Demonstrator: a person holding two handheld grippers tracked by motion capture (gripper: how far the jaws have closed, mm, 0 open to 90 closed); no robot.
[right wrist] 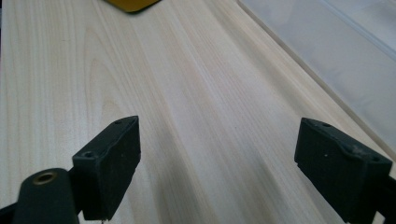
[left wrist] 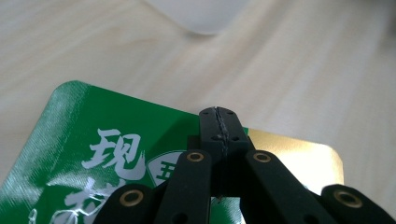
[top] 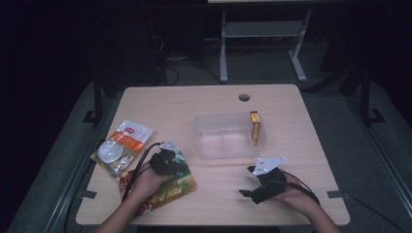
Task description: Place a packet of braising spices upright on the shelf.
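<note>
While the left gripper (top: 167, 160) sits over the flat, shiny green and gold snack bag (left wrist: 88, 140), its jaws are pressed together, and I cannot tell if they pinch the bag's edge. To do this step well, I think the hand should go slowly and keep the bag flat, so it does not slip or bend on the way to the clear plastic box (top: 228, 136). The bag lies on the near left part of the pale wooden counter (top: 301, 145). It has white letters, a gold corner and a smooth, crinkly skin. The right gripper (top: 257, 187) waits on the near right with its jaws spread wide and nothing between them.
</note>
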